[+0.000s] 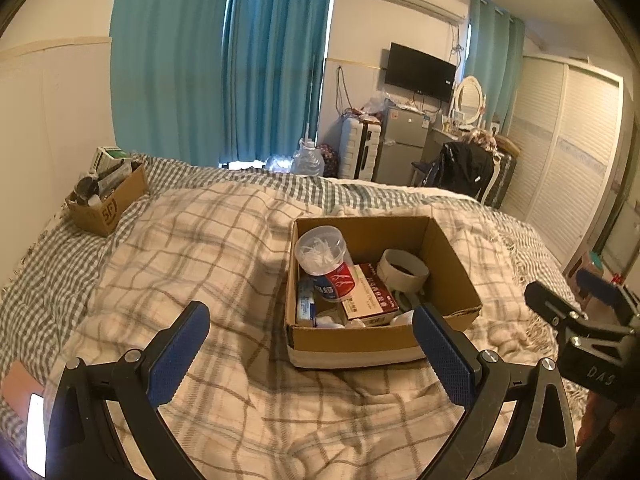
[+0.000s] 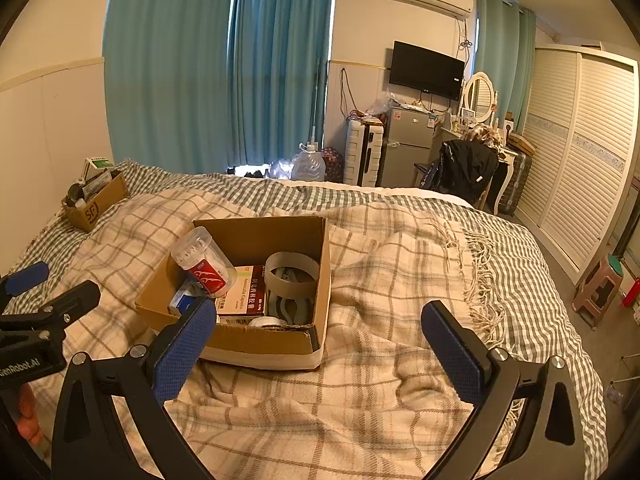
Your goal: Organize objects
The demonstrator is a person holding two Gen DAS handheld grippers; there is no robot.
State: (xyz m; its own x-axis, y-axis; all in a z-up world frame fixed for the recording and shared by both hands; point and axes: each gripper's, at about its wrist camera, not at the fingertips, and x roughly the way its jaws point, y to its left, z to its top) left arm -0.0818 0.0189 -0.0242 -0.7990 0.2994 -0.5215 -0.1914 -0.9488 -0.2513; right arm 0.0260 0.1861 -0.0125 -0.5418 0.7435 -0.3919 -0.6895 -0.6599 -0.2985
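Note:
An open cardboard box point(image 1: 452, 268) point(image 2: 256, 236) sits on the plaid blanket in the middle of the bed. It holds a clear jar of cotton swabs with a red label point(image 1: 326, 258) point(image 2: 204, 260), a red and white medicine box point(image 1: 370, 294) point(image 2: 244, 292), a roll of tape point(image 1: 402, 270) point(image 2: 292, 276) and small blue and white items. My left gripper point(image 1: 312, 322) is open and empty just in front of the box. My right gripper point(image 2: 320, 320) is open and empty, its left finger near the box's front edge.
A second cardboard box point(image 1: 106, 200) point(image 2: 94, 202) full of small items stands at the bed's far left by the wall. The plaid blanket point(image 1: 192, 248) is rumpled. Beyond the bed are a water jug point(image 1: 306, 160), a fridge point(image 2: 408, 144), a chair and a wardrobe. A stool point(image 2: 598, 290) stands at right.

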